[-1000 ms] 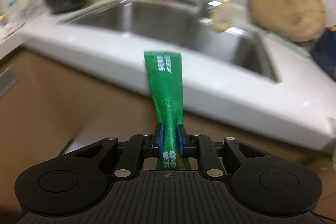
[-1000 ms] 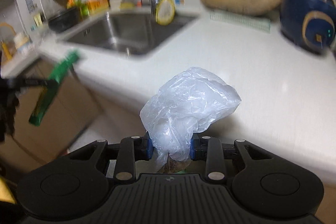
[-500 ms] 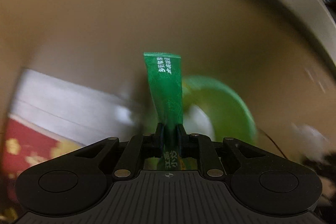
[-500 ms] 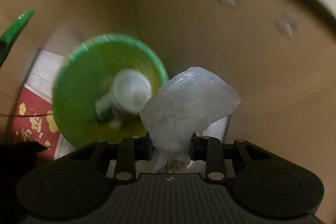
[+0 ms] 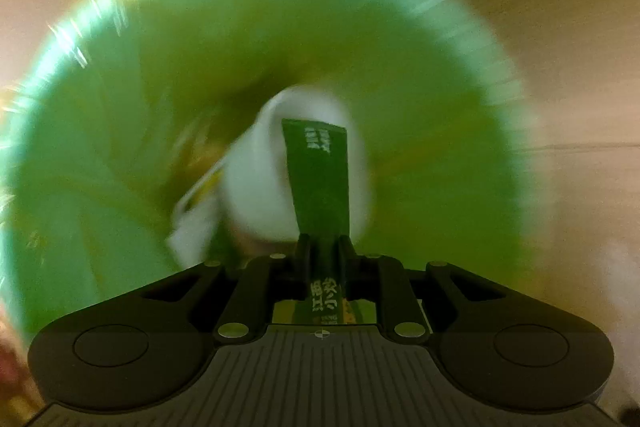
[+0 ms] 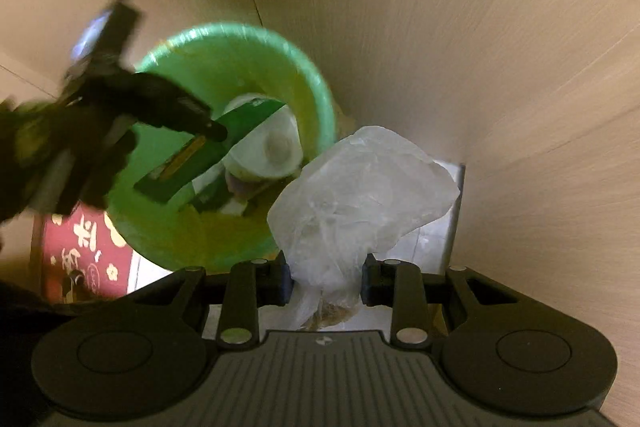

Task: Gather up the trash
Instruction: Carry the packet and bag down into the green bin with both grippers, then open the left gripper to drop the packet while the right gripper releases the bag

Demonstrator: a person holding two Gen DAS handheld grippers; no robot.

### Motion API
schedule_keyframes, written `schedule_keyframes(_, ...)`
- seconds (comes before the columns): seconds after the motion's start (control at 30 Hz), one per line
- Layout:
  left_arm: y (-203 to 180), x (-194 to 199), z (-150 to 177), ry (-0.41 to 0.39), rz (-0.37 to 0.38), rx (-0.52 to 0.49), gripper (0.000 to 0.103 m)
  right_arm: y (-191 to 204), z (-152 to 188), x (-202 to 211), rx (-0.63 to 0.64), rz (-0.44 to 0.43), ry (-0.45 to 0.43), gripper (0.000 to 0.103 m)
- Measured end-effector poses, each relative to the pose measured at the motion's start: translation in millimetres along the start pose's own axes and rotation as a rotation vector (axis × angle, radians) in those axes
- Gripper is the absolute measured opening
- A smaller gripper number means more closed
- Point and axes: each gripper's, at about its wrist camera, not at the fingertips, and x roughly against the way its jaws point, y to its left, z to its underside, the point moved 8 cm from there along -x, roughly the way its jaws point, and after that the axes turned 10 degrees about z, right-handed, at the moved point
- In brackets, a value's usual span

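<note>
The left gripper (image 5: 323,241) pinches a flat green wrapper (image 5: 318,171) over the round green plastic bin (image 6: 168,231), the right gripper (image 6: 325,277) squeezes a crumpled clear plastic bag (image 6: 360,203) beside it, and I think letting go comes next.

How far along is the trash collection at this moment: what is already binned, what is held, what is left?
Done: a white cup and scraps already lie in the green bin. In hand: the left hand-held gripper is shut on a green wrapper over the bin's mouth; the right hand-held gripper is shut on a clear plastic bag beside the bin's rim. Left: release both into the bin.
</note>
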Motion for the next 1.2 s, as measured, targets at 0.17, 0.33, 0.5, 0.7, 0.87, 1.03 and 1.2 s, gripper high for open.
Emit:
schedule_keyframes(0.17,26.5,-13.8,8.9,0.032,-0.061,-0.053,0.036,-39.0,57.0,-51.9,-0.104,0.084,0.159,0.030)
schedule_keyframes(0.33,36.6,13.0,24.2,-0.022,0.041,-0.017,0.031,-43.6,47.4,-50.6,-0.108,0.048,0.091,0.030)
schedule_keyframes(0.5,35.3,65.5,39.0,-0.145,0.115,0.075,0.031,-14.1,-6.5,-30.6,-0.047,-0.105,-0.036,0.030)
schedule_keyframes(0.7,40.6,113.9,38.8,-0.275,0.151,0.195,0.031,56.7,-81.7,-49.1,-0.037,-0.348,-0.017,0.030)
schedule_keyframes(0.87,38.6,139.6,57.9,-0.356,0.185,0.233,0.031,120.6,-138.0,-139.0,-0.081,-0.325,0.011,0.030)
schedule_keyframes(1.03,50.1,158.3,76.3,-0.439,0.163,0.234,0.031,154.4,-139.6,-254.4,-0.082,-0.207,0.148,0.029)
schedule_keyframes(1.2,82.0,175.9,96.3,-0.486,0.130,0.277,0.031,170.4,-150.0,-274.3,0.000,-0.214,0.153,0.032)
